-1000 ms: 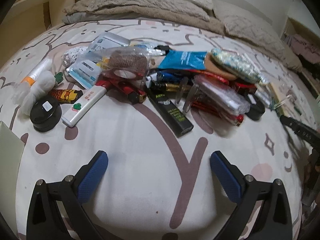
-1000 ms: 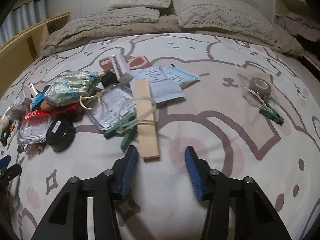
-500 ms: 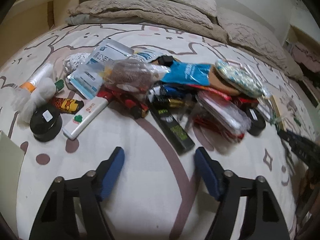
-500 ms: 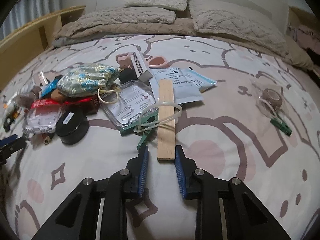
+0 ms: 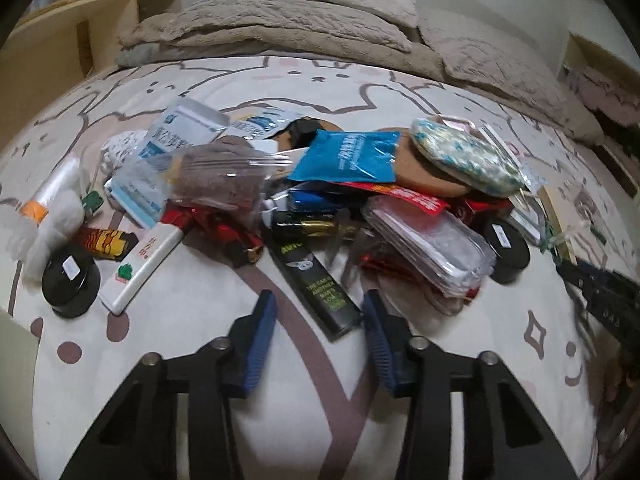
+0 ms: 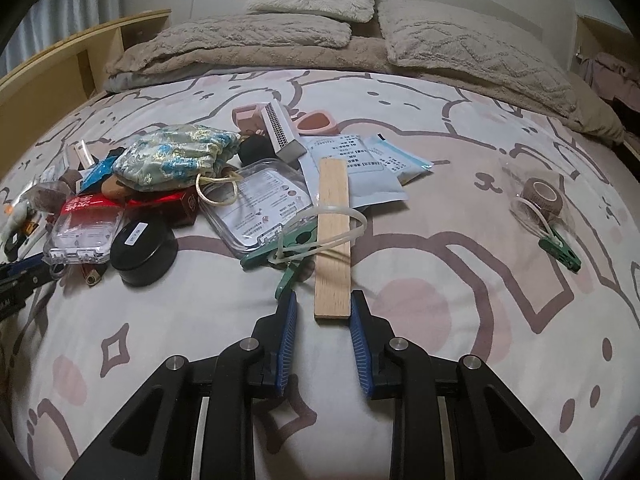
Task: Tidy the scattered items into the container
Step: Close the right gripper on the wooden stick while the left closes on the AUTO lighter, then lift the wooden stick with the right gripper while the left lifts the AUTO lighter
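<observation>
On the bed's cream bedspread with brown cartoon outlines [image 6: 440,280], a jumble of small items lies heaped toward the left side, well short of the beige pillows at the head. The left gripper [image 5: 318,312] points down at the near edge of that heap, its blue-padded jaws closing; the near end of a long black box with green lettering [image 5: 316,284] reaches in between them, but the pads are not yet on it. Left of it lie a white rectangular case [image 5: 140,264] and a round black tin [image 5: 70,280]. The right gripper [image 6: 324,312] stands narrow, its pads flanking the near end of a flat pale wooden strip [image 6: 333,240] without clearly pressing it. A green plastic clip [image 6: 276,254] lies against the strip. I can see no container.
</observation>
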Demonstrator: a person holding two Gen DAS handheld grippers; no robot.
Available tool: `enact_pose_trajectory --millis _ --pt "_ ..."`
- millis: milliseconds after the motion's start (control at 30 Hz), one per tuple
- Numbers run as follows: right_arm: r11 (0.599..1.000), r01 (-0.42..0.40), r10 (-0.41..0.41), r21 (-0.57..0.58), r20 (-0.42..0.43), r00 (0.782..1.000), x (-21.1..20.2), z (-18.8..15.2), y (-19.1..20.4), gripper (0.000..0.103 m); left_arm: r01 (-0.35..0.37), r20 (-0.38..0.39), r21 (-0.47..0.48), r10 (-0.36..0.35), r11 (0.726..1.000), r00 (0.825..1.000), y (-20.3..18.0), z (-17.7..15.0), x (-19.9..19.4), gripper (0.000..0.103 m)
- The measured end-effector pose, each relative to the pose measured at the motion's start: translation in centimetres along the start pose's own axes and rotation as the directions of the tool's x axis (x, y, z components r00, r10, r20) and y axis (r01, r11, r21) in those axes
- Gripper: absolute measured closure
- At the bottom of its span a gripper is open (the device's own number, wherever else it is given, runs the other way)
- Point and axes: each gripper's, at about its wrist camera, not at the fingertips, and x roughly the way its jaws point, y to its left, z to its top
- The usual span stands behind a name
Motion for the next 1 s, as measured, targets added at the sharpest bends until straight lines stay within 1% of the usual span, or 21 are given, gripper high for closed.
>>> enact_pose_trajectory --millis 67,100,200,333,400,600,833,1000 --pt "1.0 -0.003 0.003 0.003 0.001 1.0 0.0 0.0 -0.1 0.076 0.01 0.004 -0.022 -0.01 1.0 1.0 0.5 0.0 -0.1 0.071" --pt "1.0 -0.004 0.004 0.004 0.002 1.0 0.0 0.0 -0.1 0.076 0.012 0.008 -0.026 -0.012 1.0 1.0 0.5 0.0 -0.1 0.076" --pt "1.0 -0.013 0.013 0.009 0.002 1.0 -0.1 -0.1 -0.2 0.079 0.02 0.016 -0.036 -0.02 0.999 1.0 0.7 -0.1 -0.4 0.077" --pt "0.999 -0.028 0.028 0.023 0.001 1.0 -0.4 -0.3 -0.2 0.084 0.036 0.011 -0.071 -0.035 0.997 0.999 1.3 -0.6 -0.9 0.082" --pt "0.999 -0.039 0.039 0.029 0.006 0.999 -0.6 -0.4 -0.2 0.084 0.041 0.007 -0.082 -0.04 0.996 0.999 1.4 -0.9 -1.2 0.084" --pt "0.997 -0.067 0.067 0.037 0.006 0.998 -1.6 -1.2 0.2 0.084 0.037 0.001 -0.062 -0.037 0.997 0.999 0.8 -2.2 -2.3 0.084" --pt "0.99 -0.12 0.122 0.07 -0.028 0.992 -2.9 -2.6 0.1 0.084 0.042 -0.021 -0.009 -0.042 0.999 0.999 -0.2 -4.2 -3.9 0.084" --pt "0.992 -0.117 0.119 0.053 -0.038 0.992 -4.2 -3.7 0.6 0.084 0.055 -0.029 0.002 -0.055 0.998 0.998 -0.6 -5.3 -5.0 0.084"
